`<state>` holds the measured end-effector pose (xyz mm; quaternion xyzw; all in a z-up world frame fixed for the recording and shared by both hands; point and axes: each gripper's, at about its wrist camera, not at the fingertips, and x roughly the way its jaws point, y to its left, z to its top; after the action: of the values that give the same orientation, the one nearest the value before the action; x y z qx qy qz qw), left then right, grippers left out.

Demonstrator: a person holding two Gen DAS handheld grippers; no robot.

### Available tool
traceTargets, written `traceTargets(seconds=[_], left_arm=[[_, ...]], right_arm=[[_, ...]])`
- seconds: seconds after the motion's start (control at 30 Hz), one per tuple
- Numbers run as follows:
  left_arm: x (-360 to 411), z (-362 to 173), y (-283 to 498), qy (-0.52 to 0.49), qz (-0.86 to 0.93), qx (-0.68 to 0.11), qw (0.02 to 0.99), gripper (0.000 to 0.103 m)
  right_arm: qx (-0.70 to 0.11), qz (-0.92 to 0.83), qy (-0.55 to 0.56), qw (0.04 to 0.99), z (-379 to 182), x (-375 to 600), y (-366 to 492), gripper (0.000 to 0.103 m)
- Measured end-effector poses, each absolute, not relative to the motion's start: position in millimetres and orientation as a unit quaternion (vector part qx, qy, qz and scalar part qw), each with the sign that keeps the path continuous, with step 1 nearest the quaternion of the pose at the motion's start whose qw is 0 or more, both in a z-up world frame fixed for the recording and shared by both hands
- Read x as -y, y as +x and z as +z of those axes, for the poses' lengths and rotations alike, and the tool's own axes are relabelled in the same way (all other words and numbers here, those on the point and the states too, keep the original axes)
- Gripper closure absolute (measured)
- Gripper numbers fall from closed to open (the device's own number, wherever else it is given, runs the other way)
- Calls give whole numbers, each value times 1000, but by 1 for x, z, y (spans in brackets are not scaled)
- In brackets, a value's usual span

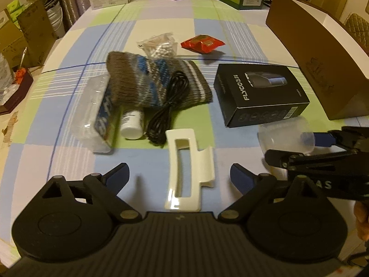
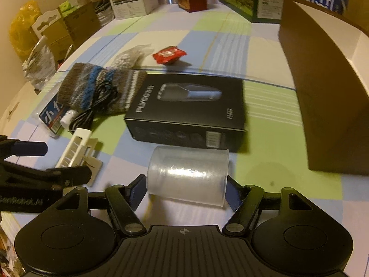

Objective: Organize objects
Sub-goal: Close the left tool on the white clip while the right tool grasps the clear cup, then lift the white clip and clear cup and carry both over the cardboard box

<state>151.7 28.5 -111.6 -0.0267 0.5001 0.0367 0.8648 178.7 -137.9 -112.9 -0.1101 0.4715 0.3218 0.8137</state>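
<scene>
Tongs first, working from my left side across. My left gripper stands spread wide, holding nothing, its pads either side of the white plastic clip, which lies flat on the checked tablecloth. I judge the clip light, stiff and glossy, so likely slippery; the long side rails beside its slot look the best hold.

Beyond it, left to right: a clear-wrapped pack, a small white bottle on its side, a coiled black cable lying over a knitted striped pouch. Soft goods, no breakage risk; the cable would trail if lifted by one loop.

Centre right, the black FLYCO box lies flat: rigid card, weight unknown, best taken across its narrow width.

My right gripper pinches the clear plastic cup, held on its side with a pad at each end, just before the box. I judge it very light, thin-walled and smooth; too hard a squeeze could buckle it.

Far right stands the open brown carton, the probable receptacle.
</scene>
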Motion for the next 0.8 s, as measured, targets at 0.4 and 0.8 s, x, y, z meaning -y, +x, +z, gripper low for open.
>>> traceTargets(seconds=[0.4,0.8], left_arm=[[-23,-124,168,-42,32,-520,852,59],[-15,-114,154,-60,36,-516,854,67]], right_arm=[[-482,314,-89,813,-99,179,183,36],[-489,353,-62,795,-86,207,185,67]])
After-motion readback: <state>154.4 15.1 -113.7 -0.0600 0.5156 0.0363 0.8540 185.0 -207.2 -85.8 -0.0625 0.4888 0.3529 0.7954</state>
